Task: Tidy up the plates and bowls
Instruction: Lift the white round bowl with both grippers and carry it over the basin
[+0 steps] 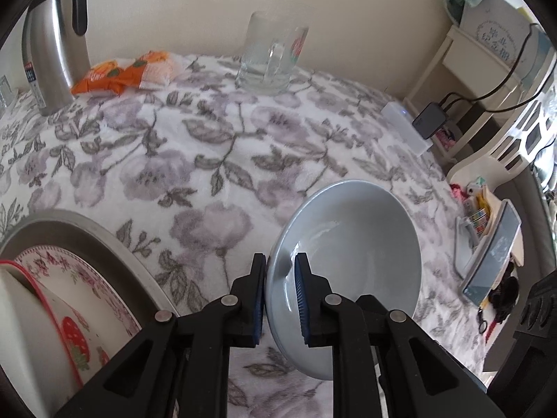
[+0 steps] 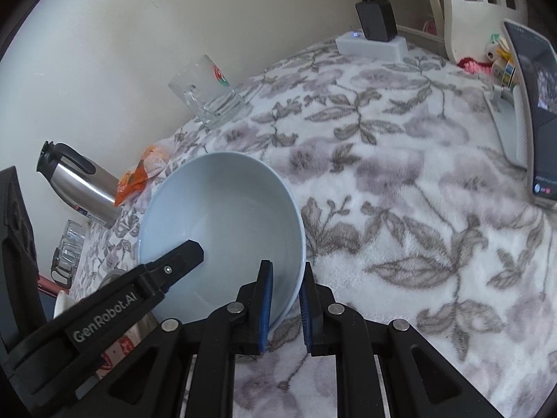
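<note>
A pale blue bowl (image 1: pixel 351 244) is held tilted above the floral cloth. My left gripper (image 1: pixel 280 299) is shut on its left rim, one pad inside and one outside. My right gripper (image 2: pixel 285 308) is shut on the opposite rim of the same bowl (image 2: pixel 222 209). The left gripper's finger (image 2: pixel 174 264) reaches into the bowl in the right wrist view. At lower left a grey metal plate (image 1: pixel 87 230) holds a floral plate (image 1: pixel 80 275) and a red-rimmed strawberry bowl (image 1: pixel 45 320).
A glass mug (image 1: pixel 271 55), a steel thermos (image 1: pixel 52 48) and orange snack packets (image 1: pixel 122 73) stand along the back wall. A white power strip with a black charger (image 1: pixel 421 122) and a phone on a stand (image 2: pixel 532 111) are at the right.
</note>
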